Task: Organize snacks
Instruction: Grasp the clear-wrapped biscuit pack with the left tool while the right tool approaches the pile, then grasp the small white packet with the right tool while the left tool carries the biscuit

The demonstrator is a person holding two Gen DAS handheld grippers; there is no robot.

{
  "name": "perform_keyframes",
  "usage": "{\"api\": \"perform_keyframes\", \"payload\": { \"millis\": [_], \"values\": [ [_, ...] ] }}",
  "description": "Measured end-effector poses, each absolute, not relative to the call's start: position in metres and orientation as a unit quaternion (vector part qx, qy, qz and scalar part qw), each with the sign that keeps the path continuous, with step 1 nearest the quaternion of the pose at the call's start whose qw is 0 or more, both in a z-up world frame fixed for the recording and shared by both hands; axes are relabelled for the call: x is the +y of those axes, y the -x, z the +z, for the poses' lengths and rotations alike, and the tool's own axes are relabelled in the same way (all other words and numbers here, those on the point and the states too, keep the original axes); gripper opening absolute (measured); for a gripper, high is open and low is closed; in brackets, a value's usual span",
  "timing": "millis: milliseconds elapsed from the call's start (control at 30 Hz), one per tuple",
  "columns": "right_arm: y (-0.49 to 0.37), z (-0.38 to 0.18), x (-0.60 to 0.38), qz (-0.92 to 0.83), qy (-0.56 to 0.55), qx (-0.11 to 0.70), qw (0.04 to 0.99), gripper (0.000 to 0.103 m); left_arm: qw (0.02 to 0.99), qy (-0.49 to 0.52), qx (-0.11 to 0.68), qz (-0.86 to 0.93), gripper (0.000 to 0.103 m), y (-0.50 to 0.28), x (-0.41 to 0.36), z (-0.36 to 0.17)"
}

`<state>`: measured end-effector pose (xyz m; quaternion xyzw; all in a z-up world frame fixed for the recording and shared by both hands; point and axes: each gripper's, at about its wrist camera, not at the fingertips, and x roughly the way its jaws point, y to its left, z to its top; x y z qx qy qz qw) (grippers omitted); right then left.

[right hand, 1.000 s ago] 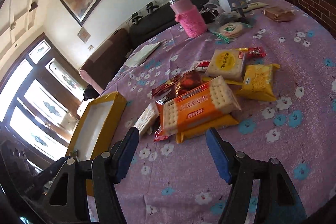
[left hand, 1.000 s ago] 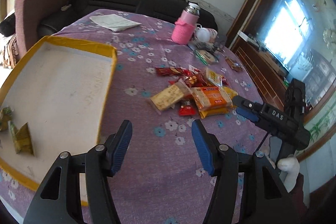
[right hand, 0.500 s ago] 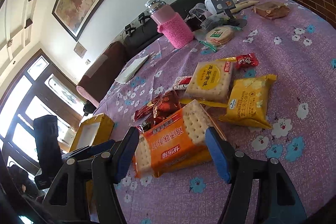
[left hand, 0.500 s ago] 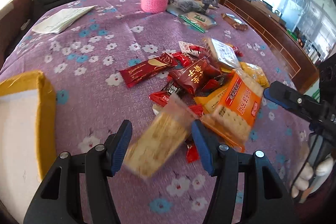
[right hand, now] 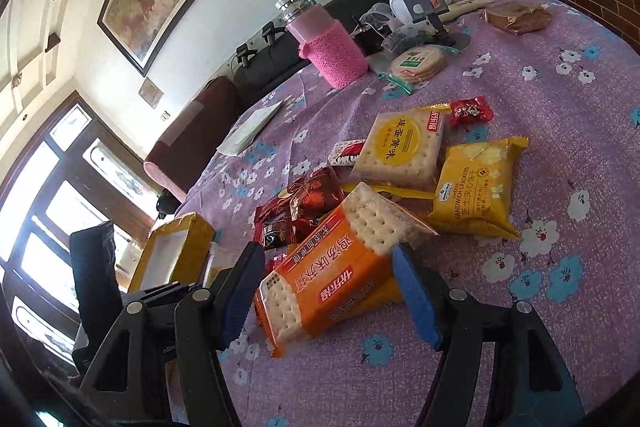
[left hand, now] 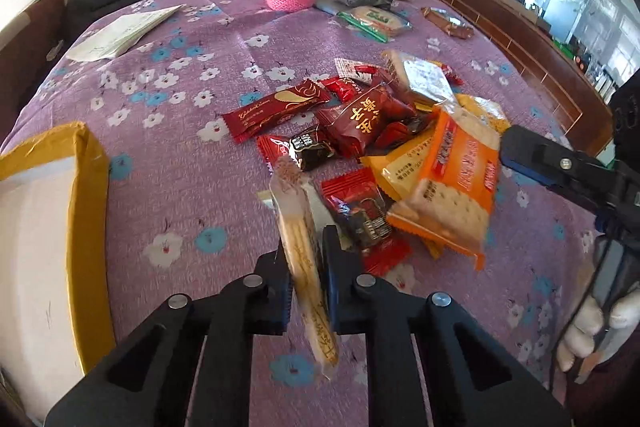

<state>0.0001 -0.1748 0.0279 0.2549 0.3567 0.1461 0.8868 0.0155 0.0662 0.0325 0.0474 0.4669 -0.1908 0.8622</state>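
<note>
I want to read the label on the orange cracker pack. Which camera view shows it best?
The right wrist view: the orange cracker pack lies close, face up between the open right claw, print large. The left wrist view shows it smaller, off to the right and tilted, its text blurred.

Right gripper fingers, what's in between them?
The orange cracker pack lies between the right gripper's open fingers, pads not pressing it. The right wrist view shows it best.
</note>
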Motion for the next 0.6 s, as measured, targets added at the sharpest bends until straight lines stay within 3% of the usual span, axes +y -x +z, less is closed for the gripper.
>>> {"api": "perform_keyframes", "payload": {
  "millis": [333,600],
  "values": [
    [0.01,0.038,-0.154,0.18,-0.214,0.34,0.898,0.069,0.894,0.06,0.4,-0.191,0.008,0.051,0.119,0.076],
    [-0.012,0.058,-0.088,0.267,-0.192,0.401,0.855,0.064,0.892,0.131,0.39,-0.187,0.008,0.067,0.154,0.072]
  ]
}}
